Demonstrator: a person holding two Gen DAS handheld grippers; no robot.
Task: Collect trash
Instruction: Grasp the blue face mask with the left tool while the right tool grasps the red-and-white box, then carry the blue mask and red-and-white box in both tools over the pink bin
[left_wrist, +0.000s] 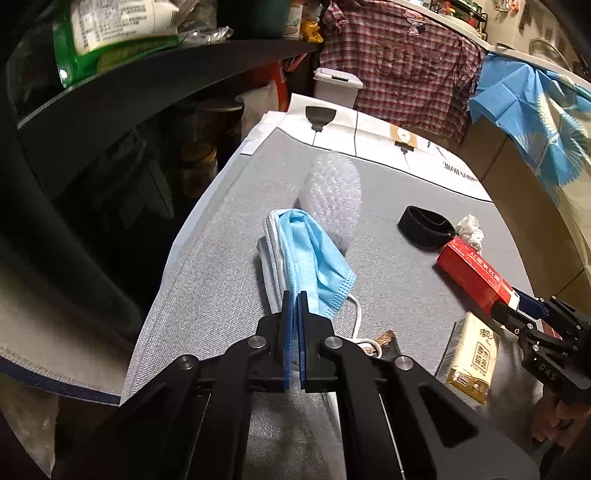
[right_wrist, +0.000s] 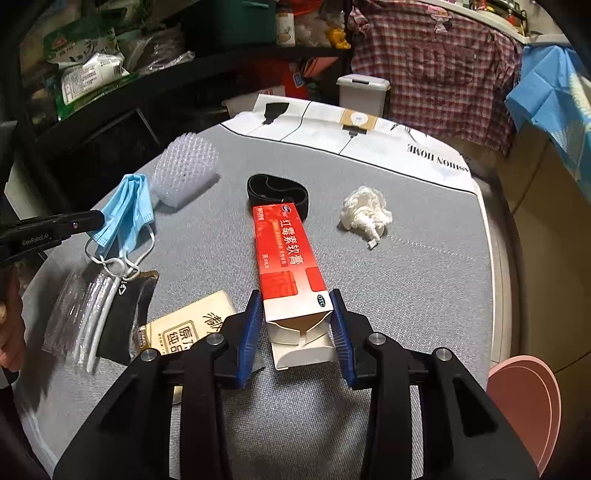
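The left gripper (left_wrist: 294, 295) sits low in the middle of its own view with its blue pads pressed together on the lower edge of a blue face mask (left_wrist: 314, 254); the mask rises from the pads toward the centre of the frame, and its white ear loop (left_wrist: 356, 314) trails down to the grey cloth (left_wrist: 207, 258). In the right wrist view the same mask hangs from that claw at the left edge, part lifted off the cloth.

The right gripper (right_wrist: 295, 314) is at the bottom centre of its view, jaws partly apart around the open near end of a red medicine box (right_wrist: 286, 251). The pads sit at the box's two sides, and whether they already press on the card cannot be told.

My reading is that both pieces of trash are at the pick-up step: the mask is gripped, the box is about to be. The next move calls for a firm but light squeeze on the hollow box, then lifting both toward the white bin (right_wrist: 364, 90) at the top of the frame.

Farther out lie a black band (right_wrist: 277, 190), a crumpled tissue (right_wrist: 364, 212), a roll of bubble wrap (right_wrist: 186, 168) and a tissue pack (right_wrist: 184, 325).

Both claws point down and forward at a slant; fingers of a hand (left_wrist: 561, 421) show at the lower right of the left view
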